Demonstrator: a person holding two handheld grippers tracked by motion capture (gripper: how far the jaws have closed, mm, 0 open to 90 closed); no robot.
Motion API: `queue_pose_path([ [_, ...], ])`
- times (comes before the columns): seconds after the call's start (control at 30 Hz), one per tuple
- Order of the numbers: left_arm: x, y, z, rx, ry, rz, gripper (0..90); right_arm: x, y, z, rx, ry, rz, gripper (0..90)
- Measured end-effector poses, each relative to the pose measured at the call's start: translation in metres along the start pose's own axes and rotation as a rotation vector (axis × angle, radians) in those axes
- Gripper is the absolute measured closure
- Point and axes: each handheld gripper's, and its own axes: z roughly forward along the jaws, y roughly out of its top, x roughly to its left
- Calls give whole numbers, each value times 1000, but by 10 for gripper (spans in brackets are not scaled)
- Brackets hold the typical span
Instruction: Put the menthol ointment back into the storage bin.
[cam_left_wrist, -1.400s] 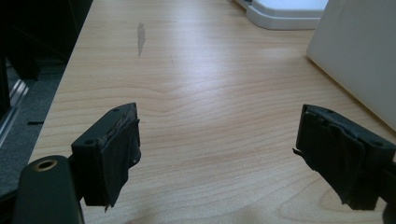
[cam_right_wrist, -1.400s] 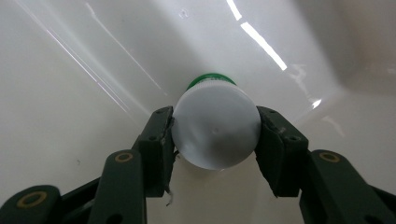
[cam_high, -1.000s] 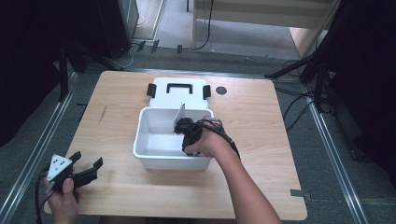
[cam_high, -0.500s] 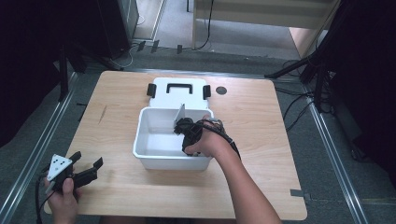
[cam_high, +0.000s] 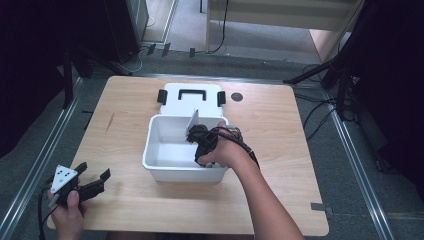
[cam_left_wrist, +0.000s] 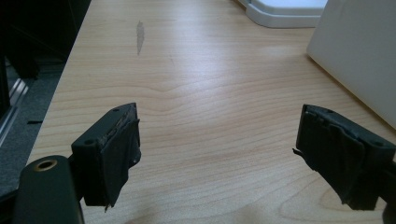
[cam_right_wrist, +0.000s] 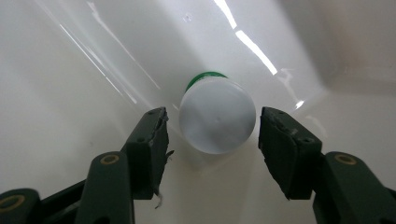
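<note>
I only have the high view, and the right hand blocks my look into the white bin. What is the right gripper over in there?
Observer: A small white-capped container with a green band below the cap, standing on the bin floor, seen end-on in the right gripper view.
Operator: Has the right gripper closed on it?
Observer: No. The right gripper is open, one jaw on each side of the cap with a gap on both sides.
Operator: And the left gripper, is it holding anything?
Observer: Nothing. The left gripper is open wide over bare wooden table, with the bin's outer wall off to one side.
</note>
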Motion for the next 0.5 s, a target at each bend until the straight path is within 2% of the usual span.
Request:
queue_pose_path([
  [0.4, 0, 0, 0, -2, 0, -5, 148, 1, -4, -30, -47, 12, 5, 391],
  [0.5, 0, 0, 0, -1, 0, -3, 149, 1, -7, -44, -70, 15, 15, 376],
])
